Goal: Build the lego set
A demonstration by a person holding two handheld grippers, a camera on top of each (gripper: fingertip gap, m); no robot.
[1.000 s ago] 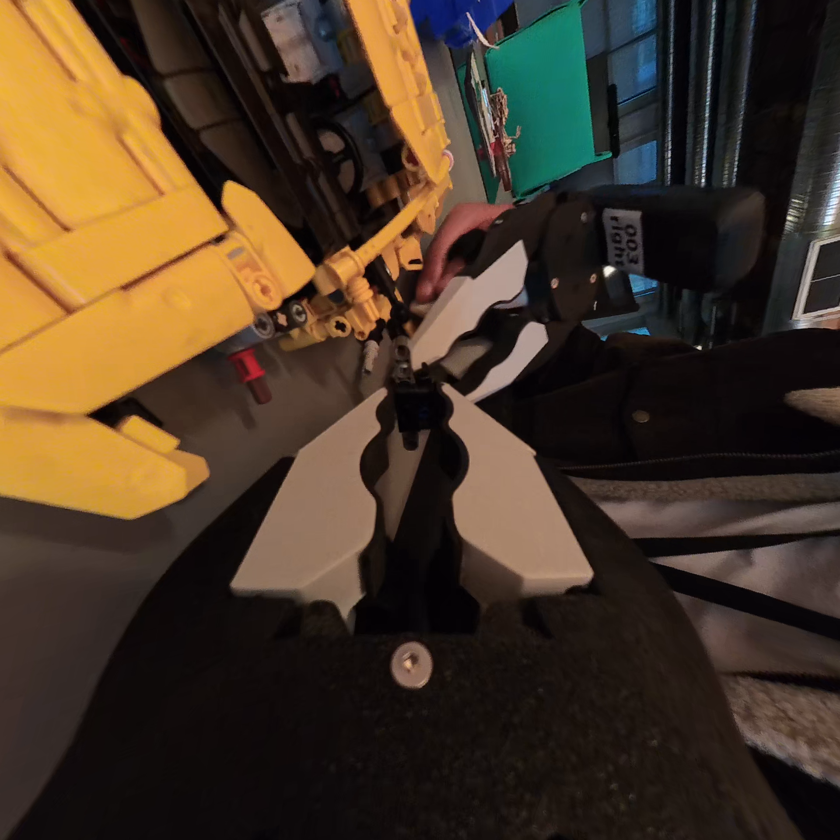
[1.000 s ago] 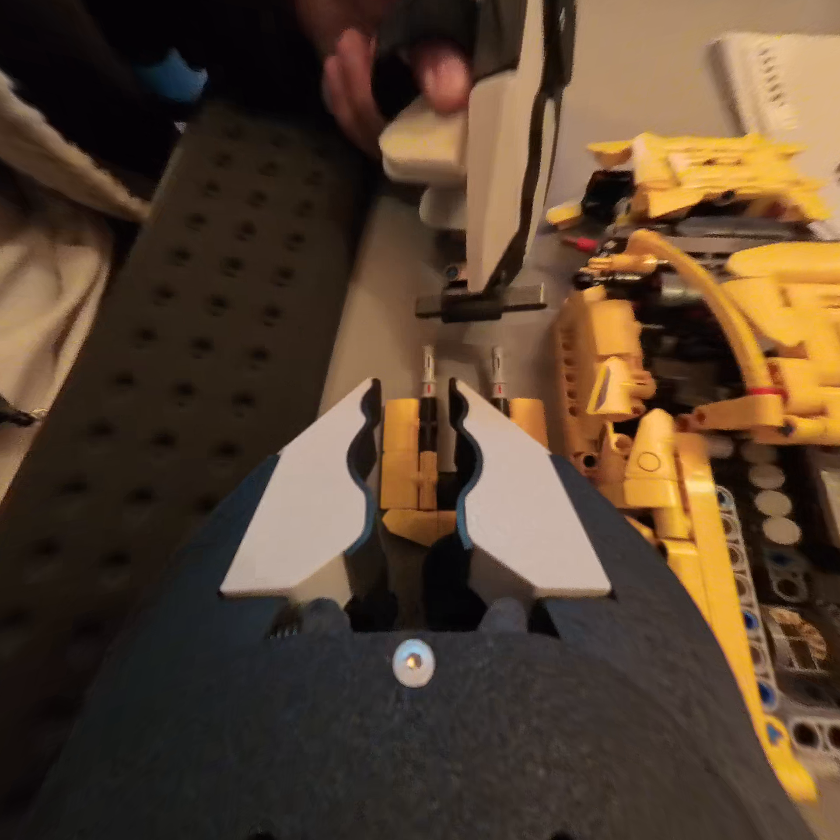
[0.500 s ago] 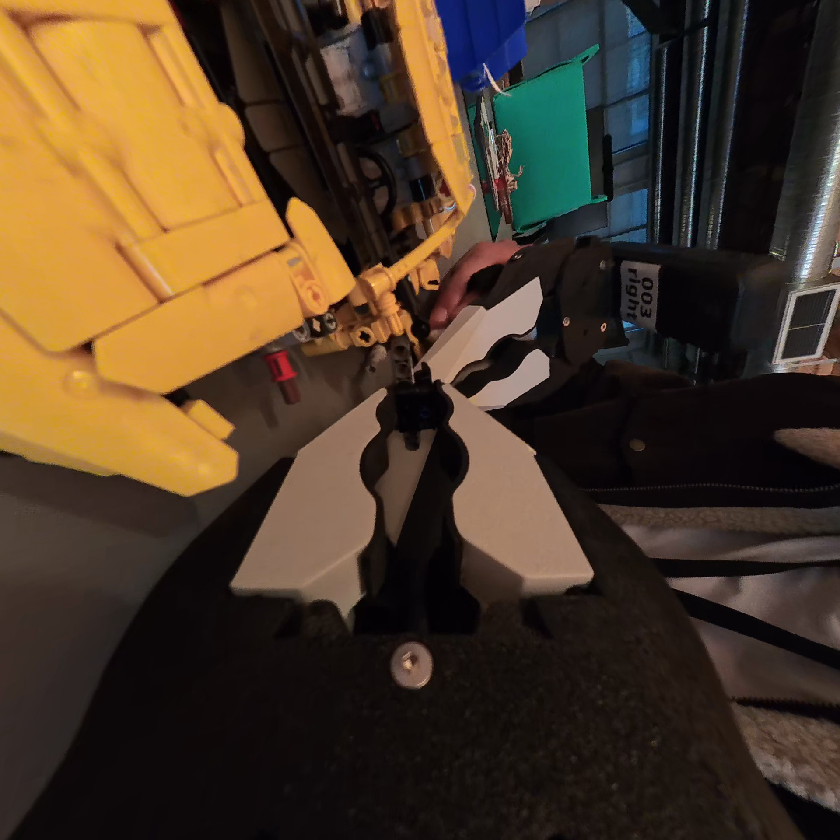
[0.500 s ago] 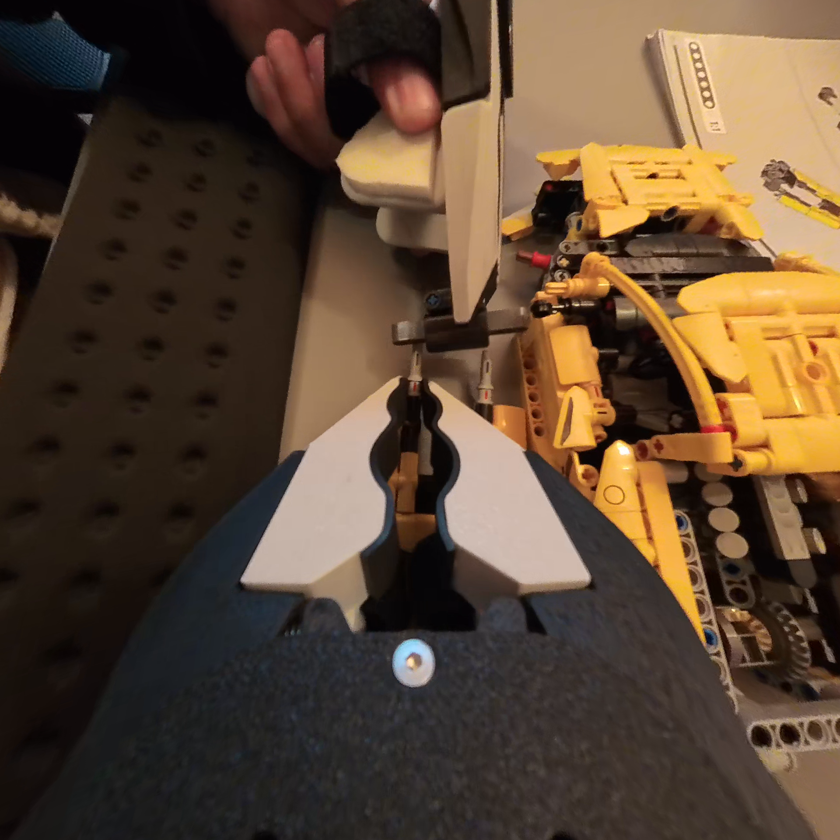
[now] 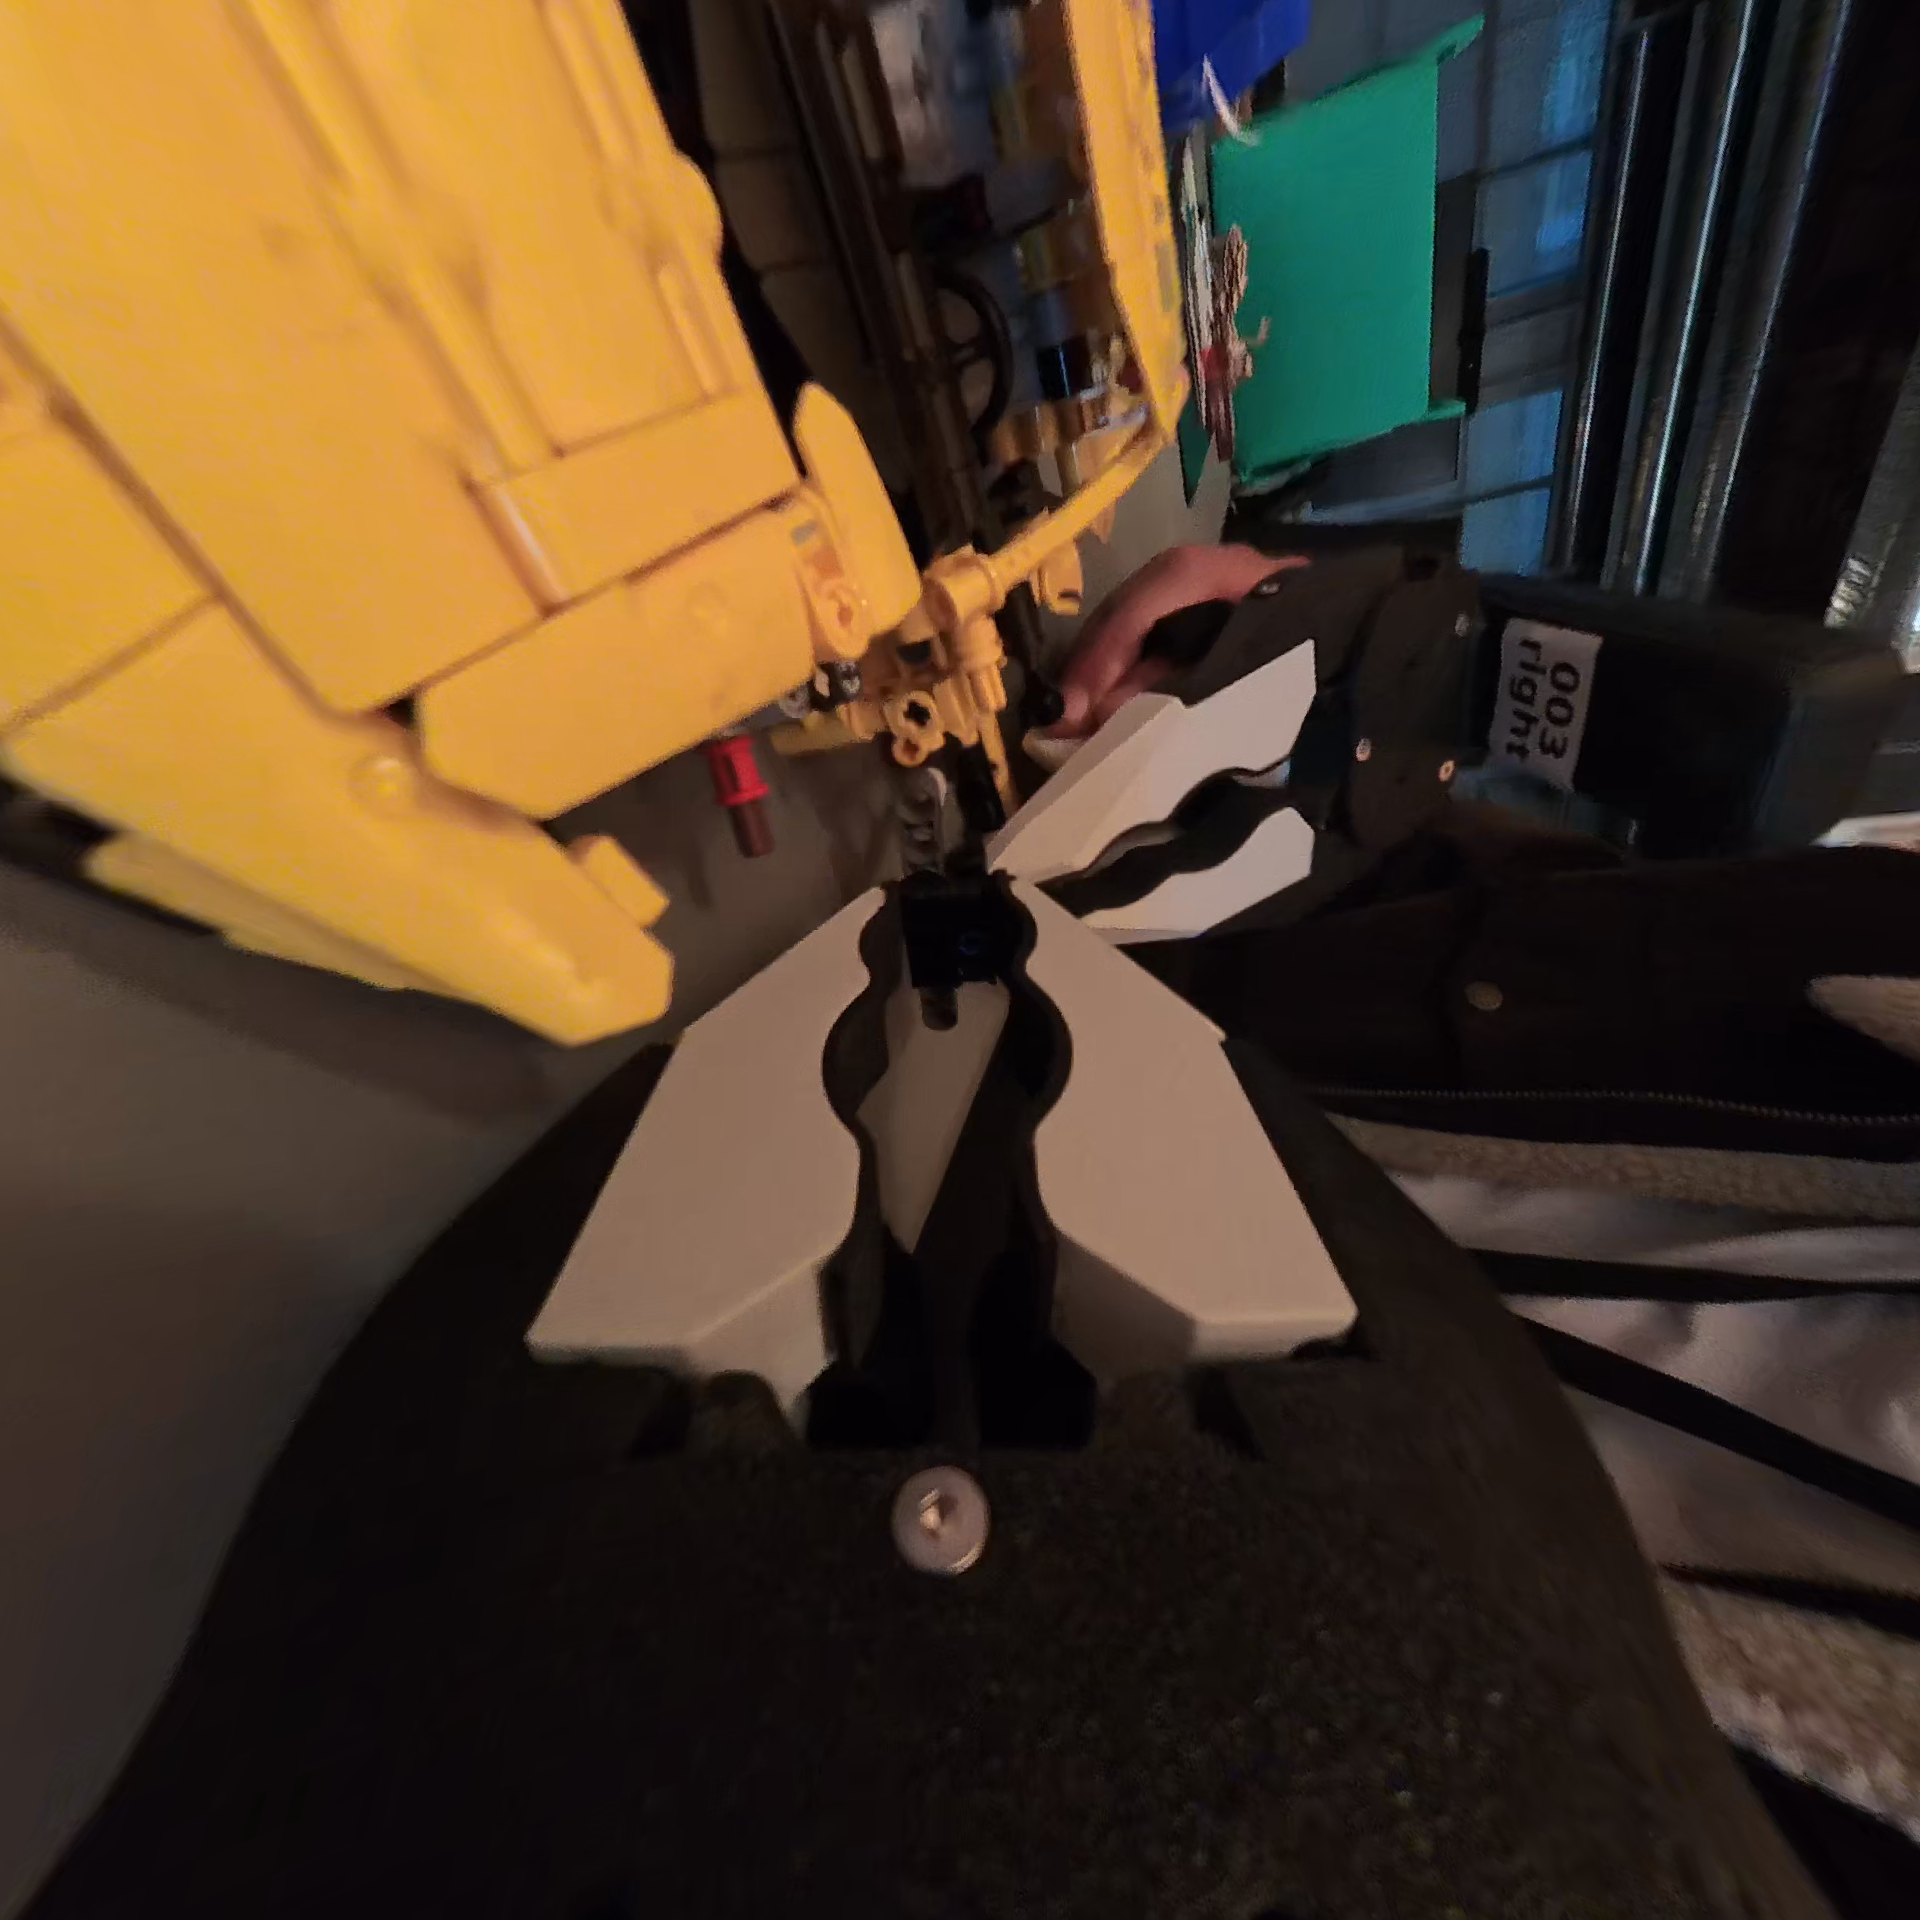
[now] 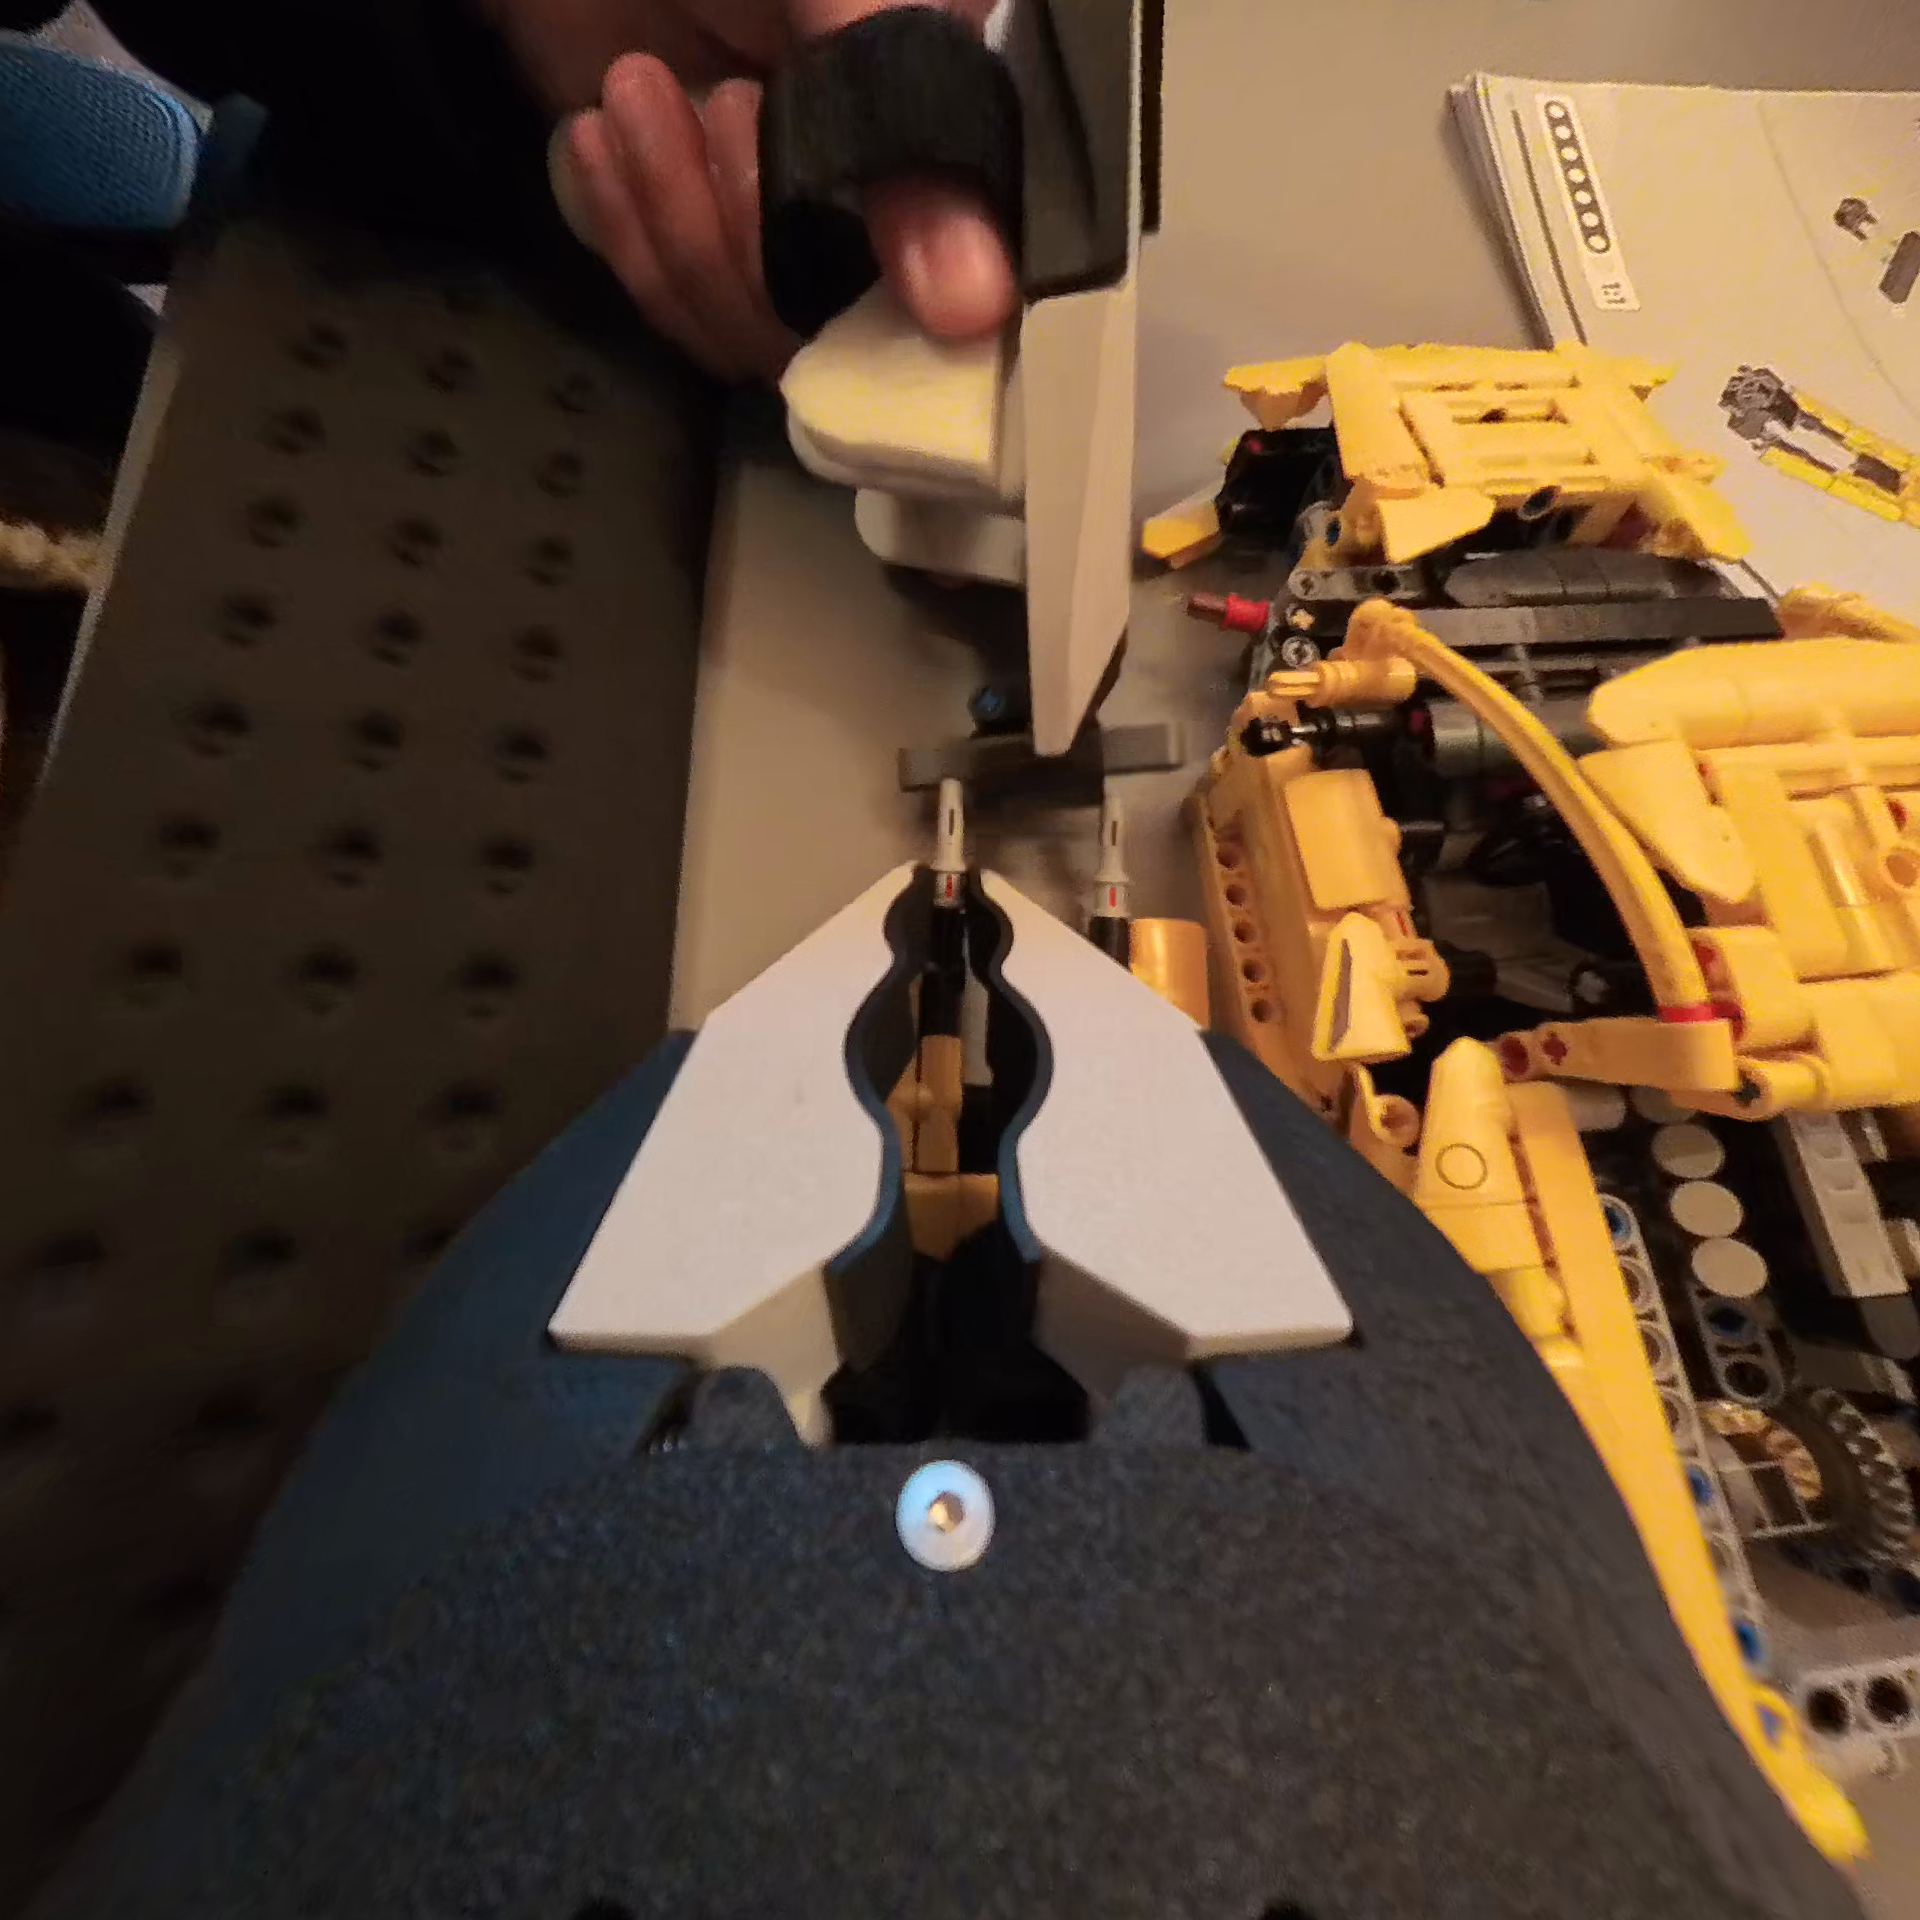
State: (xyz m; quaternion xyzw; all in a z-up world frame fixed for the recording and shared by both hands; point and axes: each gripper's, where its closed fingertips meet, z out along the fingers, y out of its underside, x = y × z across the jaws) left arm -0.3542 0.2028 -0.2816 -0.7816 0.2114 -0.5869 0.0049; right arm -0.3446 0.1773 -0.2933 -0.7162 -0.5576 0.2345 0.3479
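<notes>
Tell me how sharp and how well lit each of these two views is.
Left wrist view: dim and warm, the yellow model smeared by blur at the upper left, the left gripper and its dark piece fairly sharp, straight edges bowed by the wide lens. Right wrist view: brighter, the right gripper crisp, the hand at the top soft, the booklet pale but readable in outline.
</notes>
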